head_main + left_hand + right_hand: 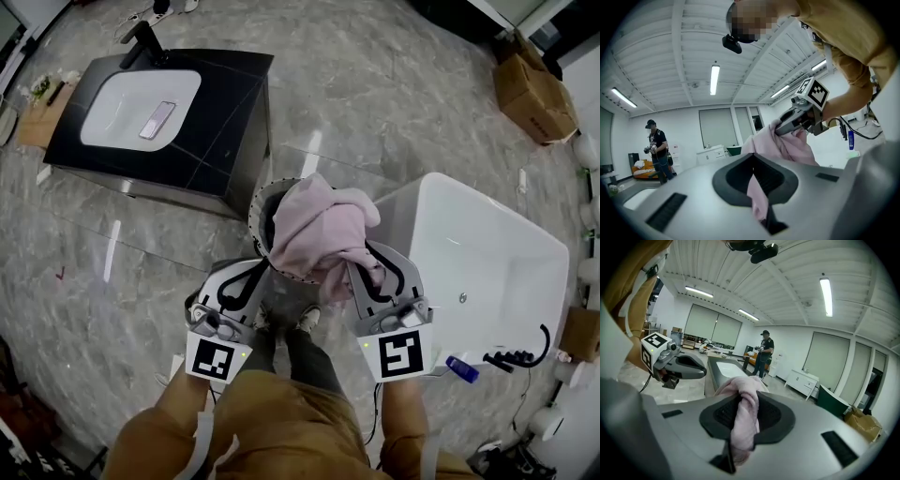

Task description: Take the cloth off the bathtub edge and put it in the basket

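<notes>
A pink cloth (323, 230) hangs bunched in the air between both grippers, right over the round dark basket (257, 214), whose rim shows to its left. The white bathtub (487, 272) stands just to the right. My left gripper (267, 269) is shut on one hanging part of the cloth (787, 145), with a pink strip pinched between its jaws (757, 190). My right gripper (361, 264) is shut on another fold, seen squeezed between its jaws (743, 420). Most of the basket's inside is hidden by the cloth.
A black vanity with a white sink (141, 108) stands at the far left. Cardboard boxes (534, 94) sit at the far right. A blue bottle (461, 367) and a black tap (516, 356) are at the tub's near end. A person (764, 357) stands far off.
</notes>
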`<state>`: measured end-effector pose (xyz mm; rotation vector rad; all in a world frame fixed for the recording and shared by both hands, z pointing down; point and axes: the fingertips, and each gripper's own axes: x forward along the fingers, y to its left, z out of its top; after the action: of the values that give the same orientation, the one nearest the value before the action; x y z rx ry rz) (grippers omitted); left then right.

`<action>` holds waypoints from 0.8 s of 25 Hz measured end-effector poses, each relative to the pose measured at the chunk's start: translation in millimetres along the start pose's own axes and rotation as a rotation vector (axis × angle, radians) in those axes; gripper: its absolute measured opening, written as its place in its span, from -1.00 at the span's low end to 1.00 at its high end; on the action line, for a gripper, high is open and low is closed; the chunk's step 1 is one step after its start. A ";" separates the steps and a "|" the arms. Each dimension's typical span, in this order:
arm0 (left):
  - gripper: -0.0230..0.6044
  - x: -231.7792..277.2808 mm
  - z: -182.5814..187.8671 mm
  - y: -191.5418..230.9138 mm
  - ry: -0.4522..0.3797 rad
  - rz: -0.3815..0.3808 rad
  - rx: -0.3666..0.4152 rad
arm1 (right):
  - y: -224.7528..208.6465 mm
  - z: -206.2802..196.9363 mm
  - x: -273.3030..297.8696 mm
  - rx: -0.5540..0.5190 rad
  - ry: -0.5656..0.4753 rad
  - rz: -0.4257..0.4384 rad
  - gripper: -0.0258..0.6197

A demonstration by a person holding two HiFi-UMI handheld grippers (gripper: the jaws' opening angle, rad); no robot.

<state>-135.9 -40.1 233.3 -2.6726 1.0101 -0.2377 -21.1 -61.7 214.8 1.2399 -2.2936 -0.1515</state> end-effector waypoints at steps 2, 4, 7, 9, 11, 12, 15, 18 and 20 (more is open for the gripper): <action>-0.91 11.8 -18.5 0.4 0.004 0.006 -0.011 | 4.4 -22.2 18.2 0.009 0.009 0.017 -0.68; -0.91 23.5 -44.0 -3.1 0.015 0.007 -0.025 | 12.4 -53.6 39.8 0.021 0.036 0.037 -0.68; -0.91 32.8 -88.5 -13.3 0.054 0.013 -0.053 | 31.4 -104.2 73.0 0.046 0.059 0.072 -0.68; -0.91 36.4 -113.0 -21.6 0.067 0.023 -0.066 | 42.7 -136.0 91.1 0.057 0.066 0.088 -0.68; -0.91 41.7 -135.9 -32.1 0.080 0.025 -0.076 | 50.5 -168.0 104.8 0.060 0.090 0.100 -0.68; -0.91 44.2 -146.8 -37.7 0.086 0.027 -0.084 | 53.4 -182.9 110.6 0.061 0.099 0.105 -0.68; -0.91 48.0 -176.6 -53.5 0.108 0.037 -0.107 | 62.4 -221.5 127.4 0.056 0.118 0.124 -0.68; -0.91 51.9 -205.9 -68.6 0.122 0.031 -0.118 | 73.9 -258.2 145.9 0.060 0.135 0.140 -0.68; -0.91 55.0 -227.3 -79.6 0.124 0.023 -0.118 | 83.9 -282.1 158.7 0.061 0.139 0.151 -0.68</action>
<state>-101.7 -64.0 476.8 -2.7792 1.1244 -0.3534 -14.4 -100.5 546.8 1.0658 -2.2746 0.0566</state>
